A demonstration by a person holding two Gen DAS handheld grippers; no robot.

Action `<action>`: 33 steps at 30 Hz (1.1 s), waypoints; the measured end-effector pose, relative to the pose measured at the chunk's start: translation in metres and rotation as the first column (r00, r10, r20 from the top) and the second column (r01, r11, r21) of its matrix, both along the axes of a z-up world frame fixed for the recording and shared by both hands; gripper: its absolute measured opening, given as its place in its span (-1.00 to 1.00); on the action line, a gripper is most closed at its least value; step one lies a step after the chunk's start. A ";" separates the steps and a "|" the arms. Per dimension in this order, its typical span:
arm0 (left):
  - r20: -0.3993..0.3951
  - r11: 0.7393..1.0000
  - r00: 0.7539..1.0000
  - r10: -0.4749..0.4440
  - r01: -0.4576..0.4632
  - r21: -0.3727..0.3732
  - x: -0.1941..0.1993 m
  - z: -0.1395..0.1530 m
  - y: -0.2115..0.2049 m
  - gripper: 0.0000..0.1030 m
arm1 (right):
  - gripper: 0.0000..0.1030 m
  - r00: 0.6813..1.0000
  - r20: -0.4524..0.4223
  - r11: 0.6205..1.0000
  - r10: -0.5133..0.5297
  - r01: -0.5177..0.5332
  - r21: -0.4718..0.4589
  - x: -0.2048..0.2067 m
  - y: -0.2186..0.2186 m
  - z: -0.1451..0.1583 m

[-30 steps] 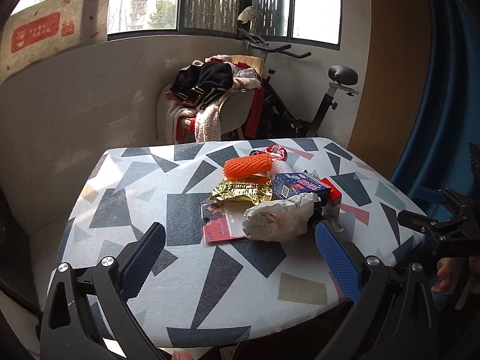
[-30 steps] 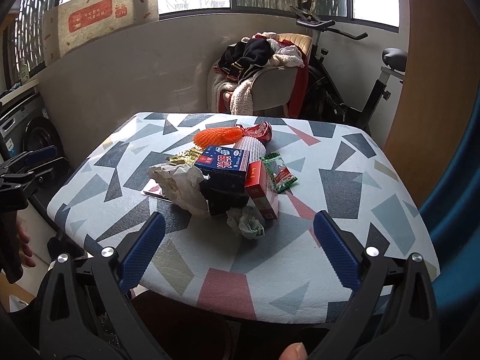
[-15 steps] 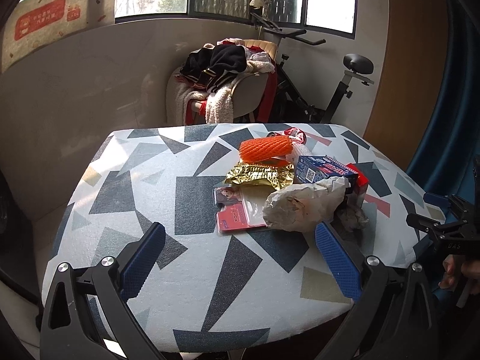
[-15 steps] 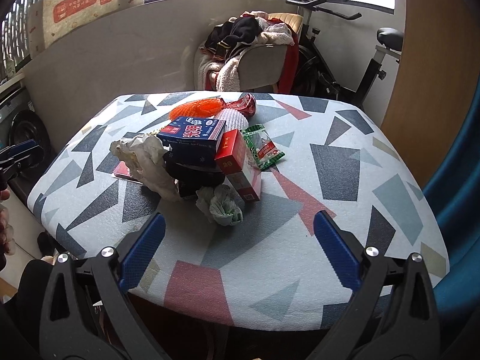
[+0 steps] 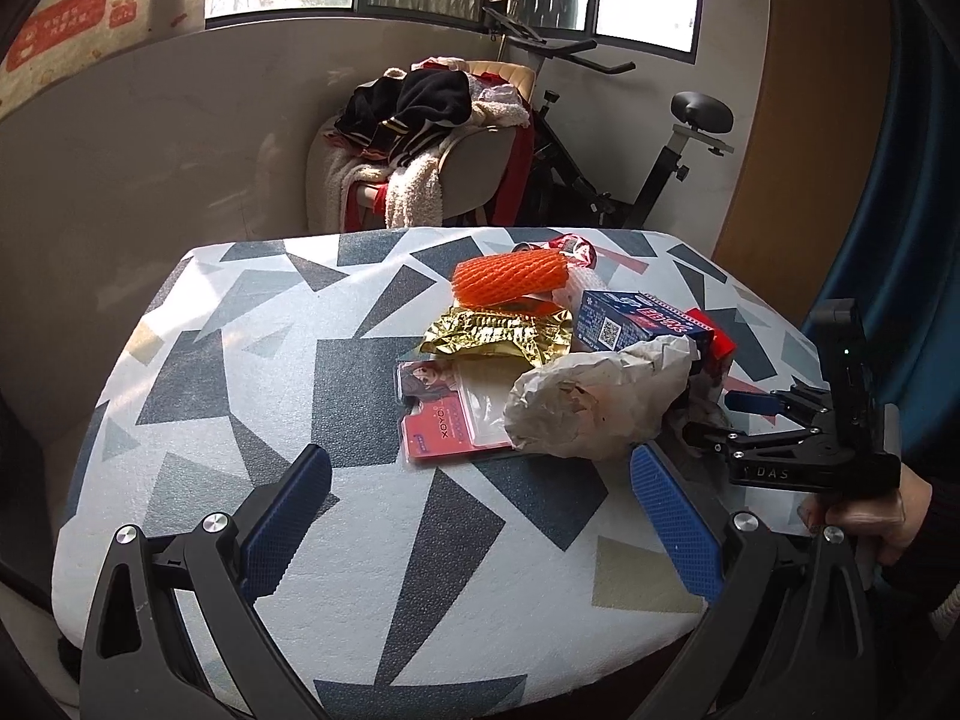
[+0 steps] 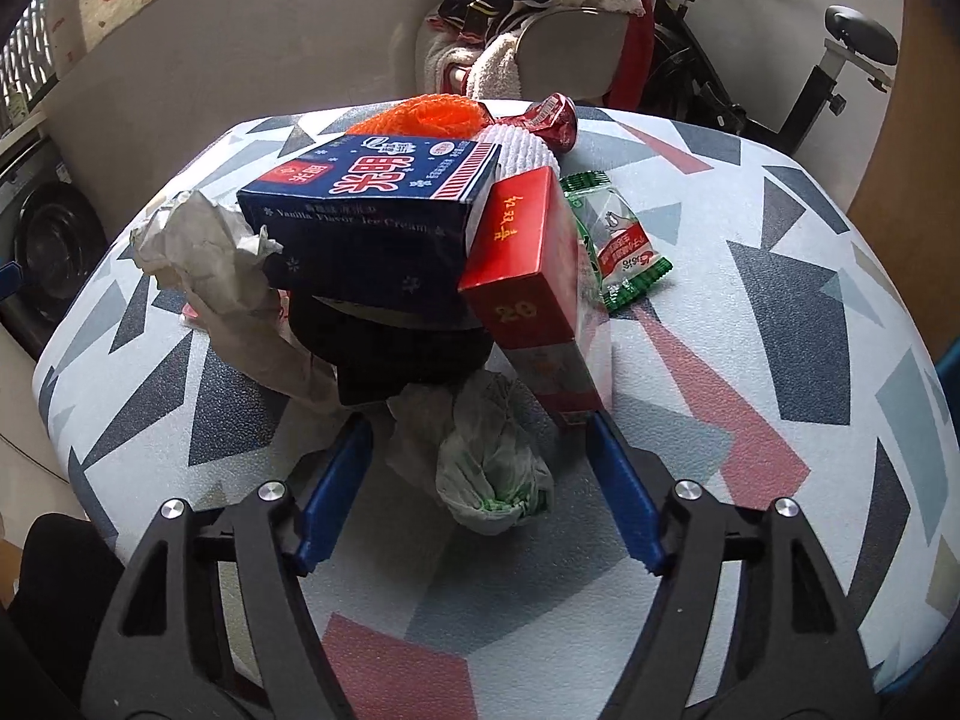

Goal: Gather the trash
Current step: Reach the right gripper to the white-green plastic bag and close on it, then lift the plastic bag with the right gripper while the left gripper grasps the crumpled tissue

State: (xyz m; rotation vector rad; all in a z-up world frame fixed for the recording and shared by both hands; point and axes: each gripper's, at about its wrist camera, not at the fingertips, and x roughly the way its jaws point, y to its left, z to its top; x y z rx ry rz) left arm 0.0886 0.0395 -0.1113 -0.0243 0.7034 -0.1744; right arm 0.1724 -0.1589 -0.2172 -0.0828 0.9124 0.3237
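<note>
The right gripper (image 6: 480, 480) has been lowered to the near edge of the trash pile (image 6: 408, 252); its jaws, just narrowed, bracket the crumpled plastic bag (image 6: 480, 462) without contact. The left gripper (image 5: 480, 516) is held wide open. Collection is judged imminent.

I see a crinkled, glossy gold foil wrapper (image 5: 495, 339), a matt crumpled white paper bag (image 5: 594, 405), an orange foam net sleeve (image 5: 510, 279) and the worktop's grainy patterned cover (image 5: 372, 516).
</note>
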 end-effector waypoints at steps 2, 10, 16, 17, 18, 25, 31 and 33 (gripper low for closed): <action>-0.009 1.000 1.000 -0.005 0.005 -0.005 0.004 -0.002 -0.002 0.90 | 0.04 0.999 -0.030 1.000 0.013 -0.014 -0.024 0.004 0.004 -0.007; -0.011 0.999 0.999 -0.033 0.033 -0.016 0.011 -0.002 -0.015 0.90 | -0.12 0.999 -0.026 0.999 0.038 -0.038 -0.001 -0.015 -0.004 0.001; -0.016 0.998 0.998 -0.054 0.054 -0.019 0.010 -0.002 -0.022 0.90 | -0.13 0.999 -0.024 0.999 0.037 -0.037 0.005 -0.031 -0.008 0.003; -0.018 0.998 0.998 -0.055 0.055 -0.020 0.010 -0.003 -0.022 0.90 | -0.13 0.999 -0.023 0.999 0.035 -0.035 0.008 -0.033 -0.009 0.003; -0.021 0.998 0.998 -0.056 0.056 -0.023 0.010 -0.003 -0.022 0.90 | -0.13 0.999 -0.021 0.999 0.032 -0.031 0.011 -0.035 -0.010 0.003; -0.059 0.995 0.997 -0.052 0.046 -0.092 0.015 -0.003 -0.019 0.90 | -0.14 1.000 -0.013 1.000 0.014 -0.014 0.015 -0.047 -0.020 0.006; -0.086 0.990 0.995 -0.053 0.041 -0.137 0.026 -0.003 -0.019 0.87 | -0.14 1.000 0.009 1.000 0.009 -0.010 0.010 -0.053 -0.024 0.010; -0.105 0.985 0.993 -0.056 0.037 -0.170 0.032 -0.005 -0.021 0.83 | -0.14 1.000 0.020 1.000 0.004 -0.004 0.010 -0.054 -0.026 0.012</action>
